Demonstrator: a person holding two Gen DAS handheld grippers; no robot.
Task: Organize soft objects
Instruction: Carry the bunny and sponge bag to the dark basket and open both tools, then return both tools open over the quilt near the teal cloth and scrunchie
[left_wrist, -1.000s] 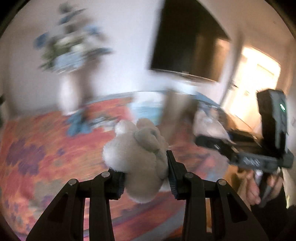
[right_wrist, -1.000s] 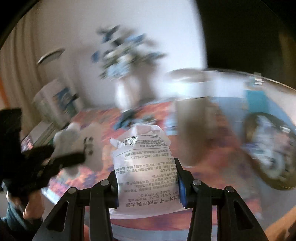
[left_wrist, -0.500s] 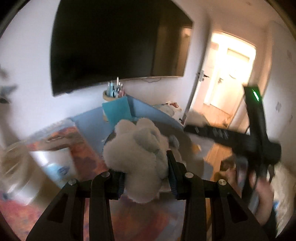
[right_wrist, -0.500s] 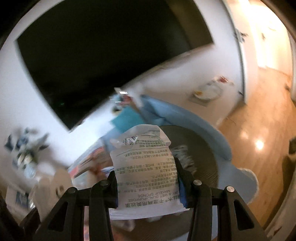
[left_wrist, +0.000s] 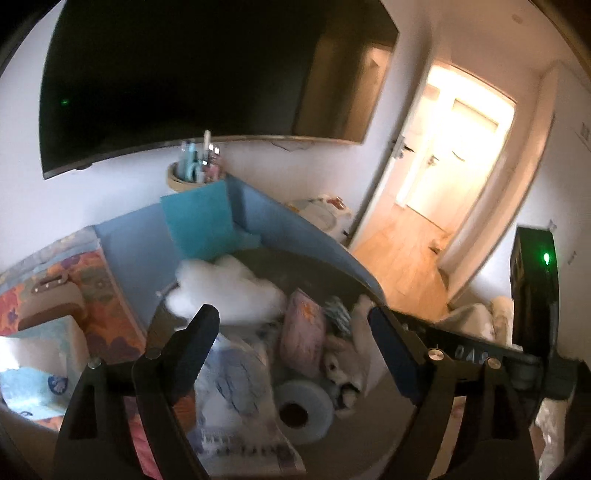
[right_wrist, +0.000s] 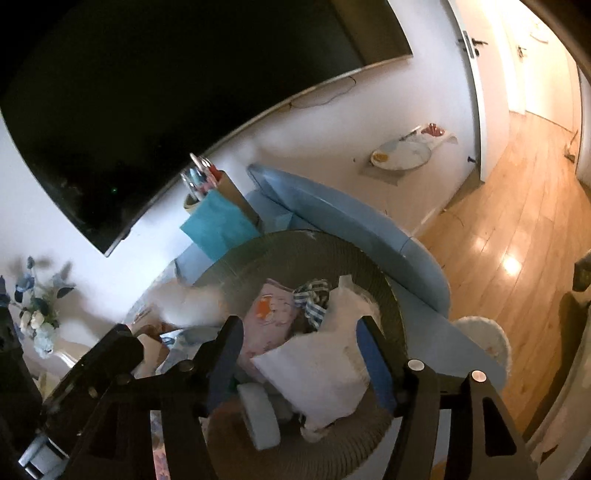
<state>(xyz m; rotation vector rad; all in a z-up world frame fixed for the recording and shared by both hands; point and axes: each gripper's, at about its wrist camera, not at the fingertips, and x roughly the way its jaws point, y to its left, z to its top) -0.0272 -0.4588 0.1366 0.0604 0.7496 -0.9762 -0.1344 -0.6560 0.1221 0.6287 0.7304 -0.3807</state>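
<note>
My left gripper (left_wrist: 293, 325) hangs over a dark round woven basket (left_wrist: 314, 258). Its jaws are opening wide and nothing is between them. The white plush toy (left_wrist: 225, 291) is a blurred shape loose at the basket's far left rim. My right gripper (right_wrist: 299, 339) is over the same basket (right_wrist: 306, 240) with its jaws opening. The white printed packet (right_wrist: 314, 369) lies tilted between its fingers. It has come away from the left pad and is sagging into the basket. The plush toy (right_wrist: 192, 302) shows blurred at the left.
In the basket lie a pink cushion (right_wrist: 273, 314), a checked cloth (right_wrist: 314, 295), a tissue roll (left_wrist: 299, 406), a small plush bunny (left_wrist: 343, 362) and a plastic pack (left_wrist: 236, 387). Behind it are a teal sheet (left_wrist: 199, 221), a pen holder (left_wrist: 195, 170) and a wall screen (left_wrist: 184, 74). A tissue box (left_wrist: 37, 362) sits on a floral cloth at the left.
Both grippers swung from above the floral cloth to above the basket. Then both sets of jaws spread: the plush toy left the left gripper and the packet came loose in the right.
</note>
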